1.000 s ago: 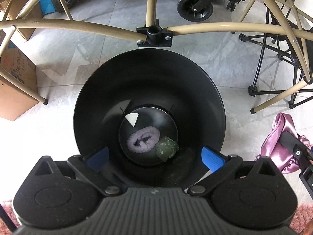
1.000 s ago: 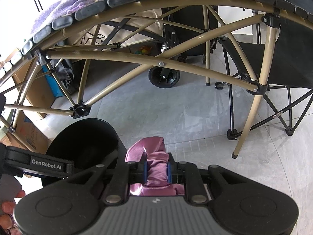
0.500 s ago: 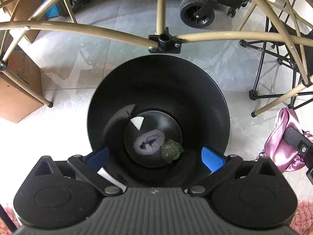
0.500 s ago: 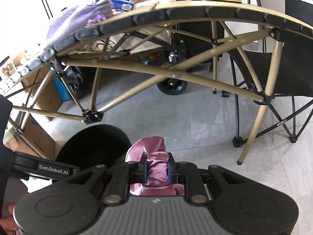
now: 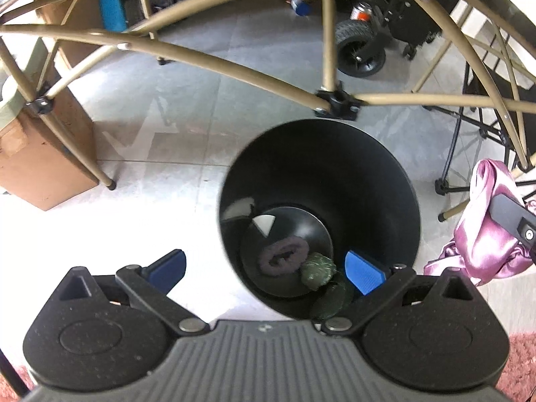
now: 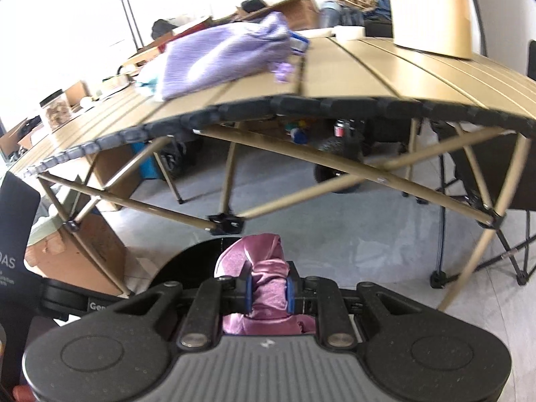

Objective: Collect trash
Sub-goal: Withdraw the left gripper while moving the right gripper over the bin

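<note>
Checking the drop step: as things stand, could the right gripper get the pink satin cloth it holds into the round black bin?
Probably yes. The right gripper is shut on the pink satin cloth just beside the round black bin, whose open mouth has nothing covering it.

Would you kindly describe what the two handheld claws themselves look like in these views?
Both match. The left claw has a ribbed grey central housing flanked by two rounded black lobes with moulded circles, black linkage arms on silver pivot pins, and blue textured fingertip pads. The right claw shows the same grey and black body with blue pads. White lettering starting "Gen" marks the side of the left unit.
</note>
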Demonstrator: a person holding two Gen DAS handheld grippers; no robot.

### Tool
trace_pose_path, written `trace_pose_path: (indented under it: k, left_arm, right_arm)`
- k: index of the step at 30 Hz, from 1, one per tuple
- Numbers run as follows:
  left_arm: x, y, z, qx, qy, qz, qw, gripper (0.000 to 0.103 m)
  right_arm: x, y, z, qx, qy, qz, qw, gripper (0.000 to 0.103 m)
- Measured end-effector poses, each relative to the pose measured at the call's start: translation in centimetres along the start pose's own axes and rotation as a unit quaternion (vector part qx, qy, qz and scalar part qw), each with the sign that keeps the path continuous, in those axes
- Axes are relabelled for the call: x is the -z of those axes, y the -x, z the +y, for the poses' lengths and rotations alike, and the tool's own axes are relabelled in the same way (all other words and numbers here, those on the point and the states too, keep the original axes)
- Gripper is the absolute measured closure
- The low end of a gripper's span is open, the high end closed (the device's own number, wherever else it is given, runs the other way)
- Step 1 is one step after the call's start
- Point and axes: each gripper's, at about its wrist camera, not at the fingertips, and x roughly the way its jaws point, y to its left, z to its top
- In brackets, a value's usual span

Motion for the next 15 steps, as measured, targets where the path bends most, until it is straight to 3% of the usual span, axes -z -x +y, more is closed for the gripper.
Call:
trace_pose_path:
  k: [15]
  left_arm:
    - [1.0, 1.2, 7.7, -0.011, 0.066, -0.011, 0.9977, 0.000]
  right_arm:
    - [-0.4, -4.4, 7.3, -0.012, 0.042, 0.040, 0.998, 0.086]
